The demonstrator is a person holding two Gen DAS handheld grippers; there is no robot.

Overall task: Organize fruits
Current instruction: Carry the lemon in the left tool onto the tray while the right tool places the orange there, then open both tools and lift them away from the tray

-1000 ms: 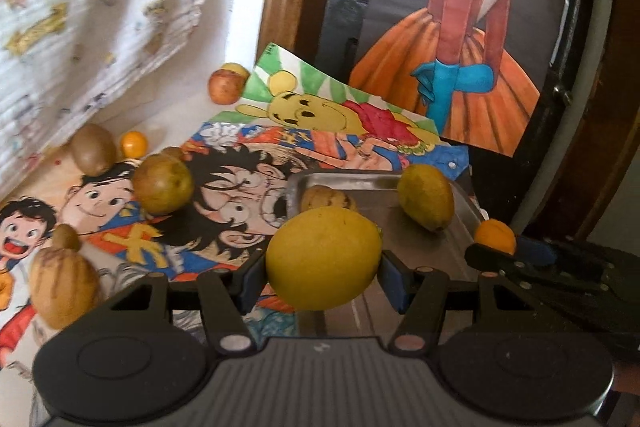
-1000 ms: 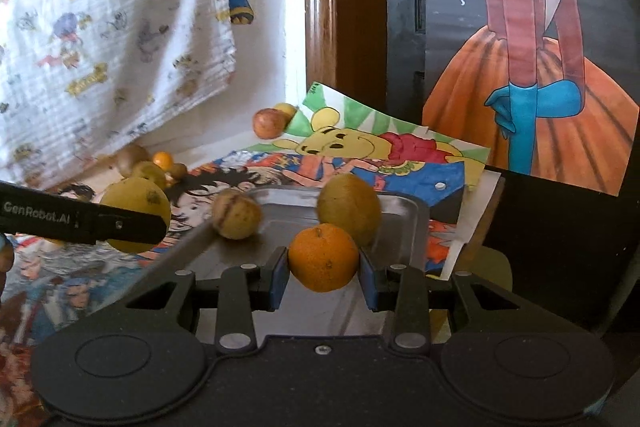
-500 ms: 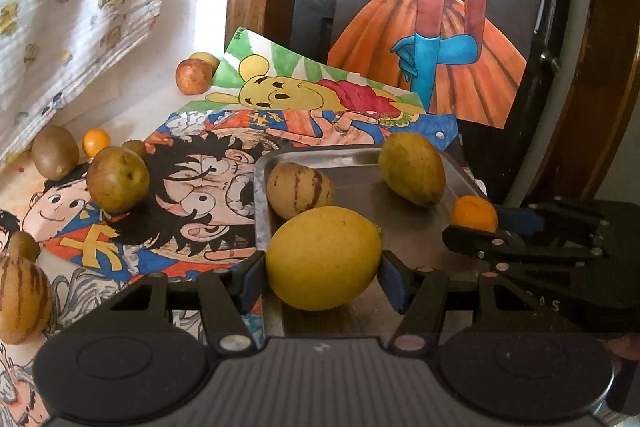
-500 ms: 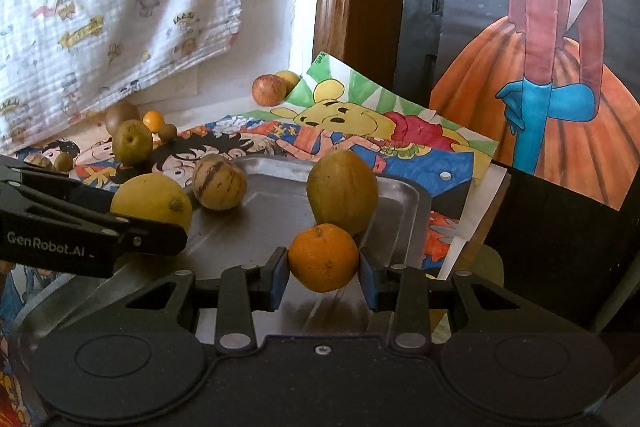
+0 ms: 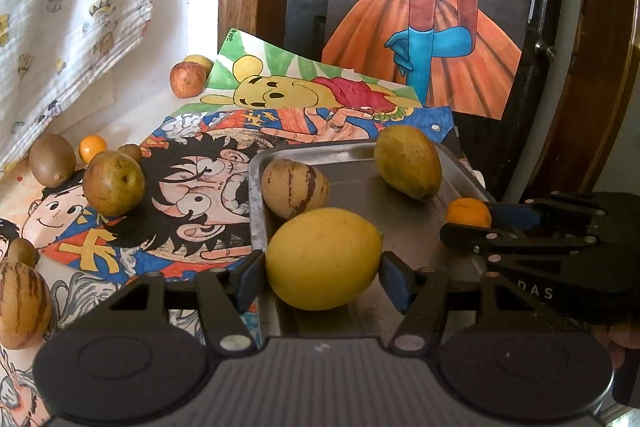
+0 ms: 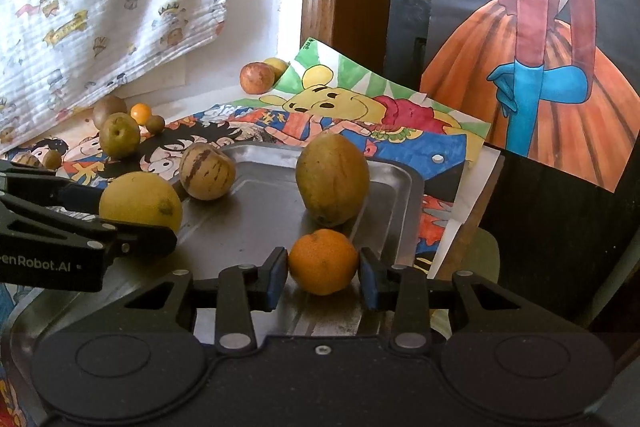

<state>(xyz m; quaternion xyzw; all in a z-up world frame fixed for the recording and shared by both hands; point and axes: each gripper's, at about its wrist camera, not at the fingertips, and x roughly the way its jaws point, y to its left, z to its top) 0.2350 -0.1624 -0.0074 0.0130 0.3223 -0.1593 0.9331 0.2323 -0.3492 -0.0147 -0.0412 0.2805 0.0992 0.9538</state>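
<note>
The left gripper (image 5: 323, 269) was closed on a big yellow lemon (image 5: 323, 258), with both blue pads pressed on its sides, and it held the fruit over the near left part of the metal tray (image 5: 360, 183). The right gripper (image 6: 323, 273) had an orange (image 6: 323, 261) between its pads; the left pad touched the fruit, and at the right pad I could not tell if a thin gap was there, so the grasp looked loose or only just clenched. The orange was low over the near right part of the tray, just in front of a green-yellow mango (image 6: 332, 179) that lay on the tray. A striped pepino melon (image 6: 207, 171) lay also in the tray, at its far left corner. Outside the tray, on the cartoon drawings (image 5: 192, 195), were more fruits: a brownish-green round fruit (image 5: 113, 183), a kiwi (image 5: 52, 159), a small orange fruit (image 5: 92, 147), and a second striped melon (image 5: 22, 303) near the left edge. A reddish apple (image 5: 187, 79) stood far back, beside the printed cloth (image 5: 72, 11).
</note>
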